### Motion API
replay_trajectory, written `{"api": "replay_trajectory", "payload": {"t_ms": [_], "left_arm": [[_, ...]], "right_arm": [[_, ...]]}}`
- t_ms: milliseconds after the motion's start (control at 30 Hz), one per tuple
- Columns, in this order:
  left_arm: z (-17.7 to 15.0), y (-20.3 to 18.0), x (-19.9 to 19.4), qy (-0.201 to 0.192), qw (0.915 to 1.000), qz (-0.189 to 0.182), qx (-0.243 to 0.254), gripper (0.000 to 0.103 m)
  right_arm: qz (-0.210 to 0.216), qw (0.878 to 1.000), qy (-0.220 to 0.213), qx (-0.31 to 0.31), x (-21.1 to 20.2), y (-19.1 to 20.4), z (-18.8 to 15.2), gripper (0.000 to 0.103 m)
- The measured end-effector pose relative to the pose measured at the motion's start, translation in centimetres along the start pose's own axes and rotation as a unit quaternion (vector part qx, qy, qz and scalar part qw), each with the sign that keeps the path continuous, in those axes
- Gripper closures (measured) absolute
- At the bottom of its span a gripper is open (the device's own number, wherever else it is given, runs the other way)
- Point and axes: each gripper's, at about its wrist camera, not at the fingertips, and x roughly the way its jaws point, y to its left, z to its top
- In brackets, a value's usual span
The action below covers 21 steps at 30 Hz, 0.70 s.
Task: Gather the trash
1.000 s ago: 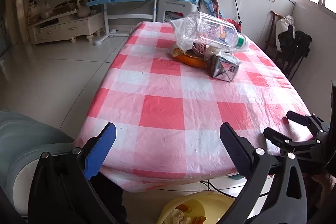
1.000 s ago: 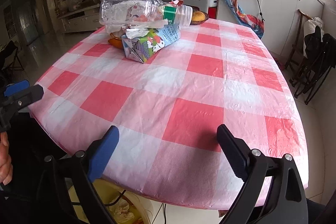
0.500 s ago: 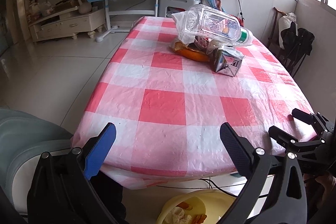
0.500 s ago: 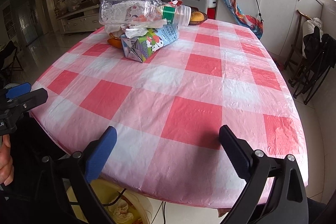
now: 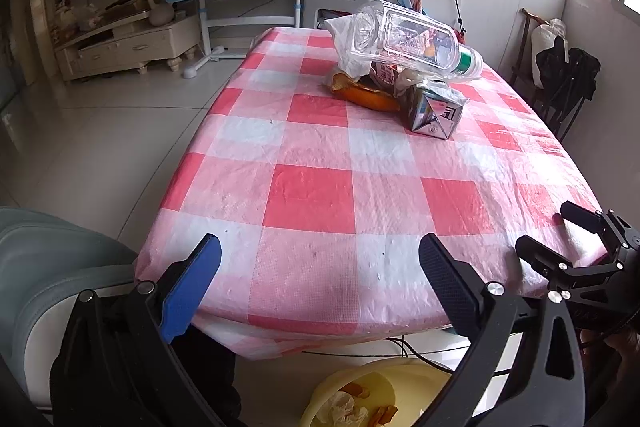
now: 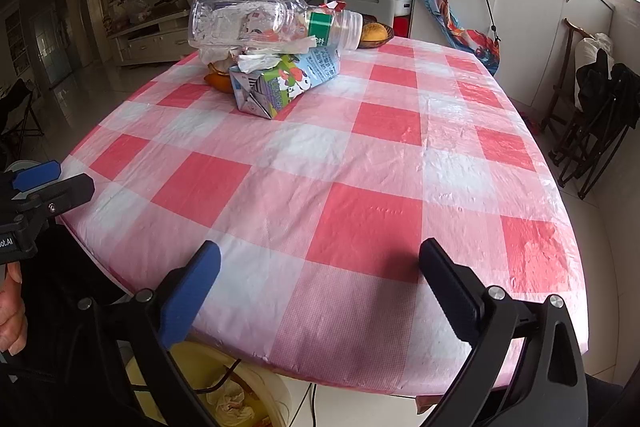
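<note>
Pink-and-white checked plastic covers the table (image 5: pixel 312 195), and the trash sits in one heap toward its far end, well apart from both grippers: a clear bottle (image 5: pixel 408 39) lying on its side across a crumpled white bag (image 5: pixel 344 39), orange peel (image 5: pixel 368 97) under it, and a squashed milk carton (image 6: pixel 284 83) leaning against the pile, tissue stuffed in its torn top. The bottle is empty, green label at the neck, cap end pointing right in both views. The left gripper (image 5: pixel 316 267) and the right gripper (image 6: pixel 316 275) both hover at the near table edge with fingers spread wide and nothing between them, probably poised to reach in for a first piece. A yellow bin (image 5: pixel 360 395) stands on the floor just under that edge, already holding tissue and peel, which likely explains why the hands wait here, close to the drop point
</note>
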Motion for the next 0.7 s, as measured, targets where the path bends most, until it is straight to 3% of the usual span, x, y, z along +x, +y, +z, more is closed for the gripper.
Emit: {"api": "replay_trajectory", "payload": {"t_ms": [700], "left_arm": [[-0.02, -0.08, 0.15, 0.002, 1.0, 0.001, -0.001, 0.007]], "right_arm": [[0.001, 1.0, -0.001, 0.0, -0.06, 0.05, -0.01, 0.007]]}}
